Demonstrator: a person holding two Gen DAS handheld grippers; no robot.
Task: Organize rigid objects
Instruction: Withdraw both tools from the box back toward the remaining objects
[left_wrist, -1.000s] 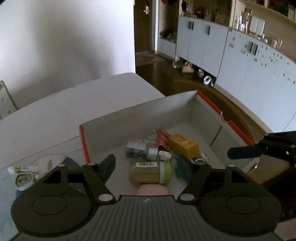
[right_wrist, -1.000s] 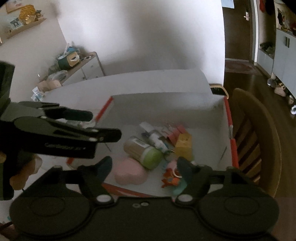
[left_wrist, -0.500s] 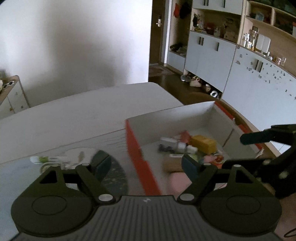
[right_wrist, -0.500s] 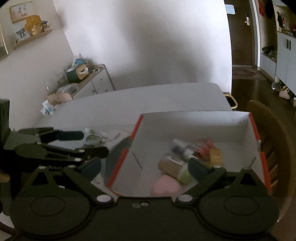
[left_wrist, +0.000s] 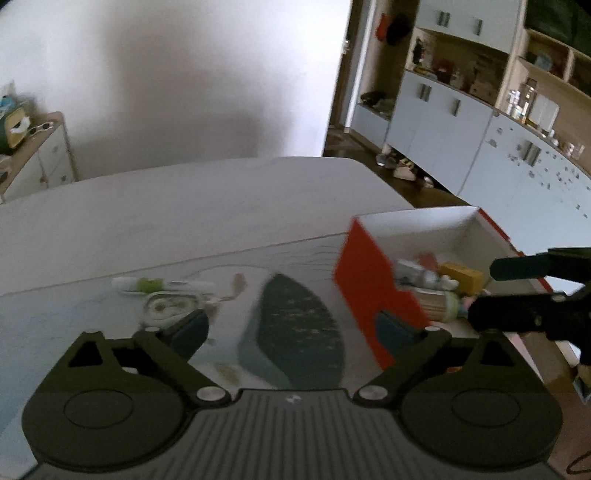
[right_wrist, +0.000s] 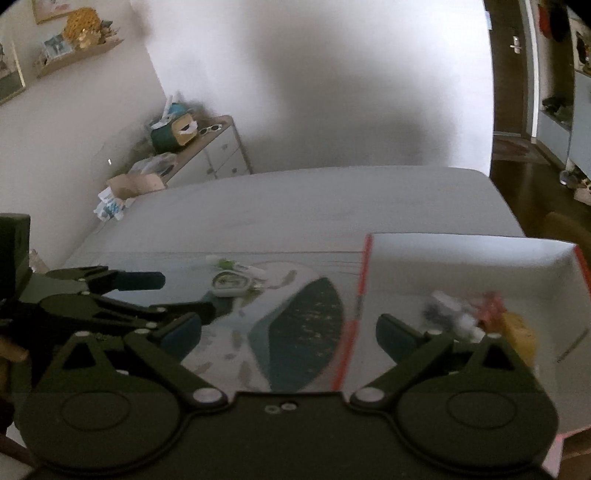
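- The left gripper (left_wrist: 291, 326) was spread wide with nothing between its fingers, above a patterned mat (left_wrist: 295, 332) on the table (left_wrist: 184, 206).
- The right gripper (right_wrist: 290, 332) was likewise spread wide and held nothing, positioned over the mat and the near left wall of the box (right_wrist: 461, 254).
- Left of the box, a white-and-green tube (left_wrist: 147, 285) and a small flat case (left_wrist: 166, 308) lay on the mat, just beside each other.
- Inside the red-edged box lay a green-capped cylinder (left_wrist: 441, 304), a yellow block (left_wrist: 461, 275) and other small items, too blurred to identify.
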